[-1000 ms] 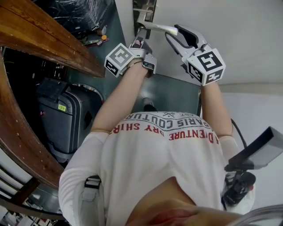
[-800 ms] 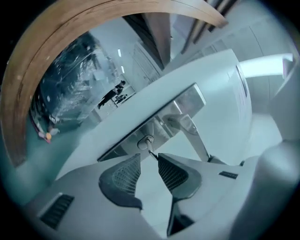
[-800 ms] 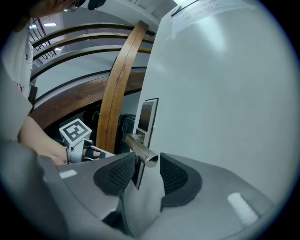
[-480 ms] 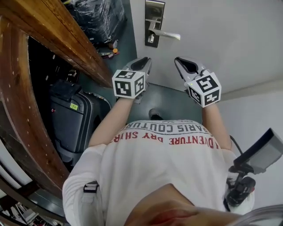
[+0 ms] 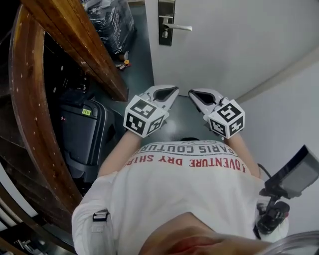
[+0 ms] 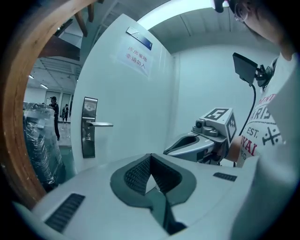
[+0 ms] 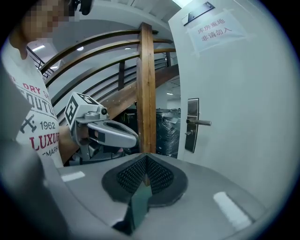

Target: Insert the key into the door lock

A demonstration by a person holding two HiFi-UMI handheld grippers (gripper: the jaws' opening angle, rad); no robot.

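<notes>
both grippers shut and empty, held off the door; key looks to be in the lock

left gripper (image 6: 150,158) has its pads pressed together on nothing; right gripper (image 7: 146,158) has just closed its jaws, with nothing between them either. ahead on the door (image 5: 224,45), a small piece under the handle (image 5: 180,27) on the lock plate (image 5: 169,10) looks like the key (image 5: 164,34), too small to be sure. judged: insertion done, and the next move is only a check. floor (image 5: 137,64) lies open to the door; the wooden railing (image 5: 75,45) and suitcase (image 5: 82,134) crowd the left, the wall (image 5: 299,99) the right.
</notes>
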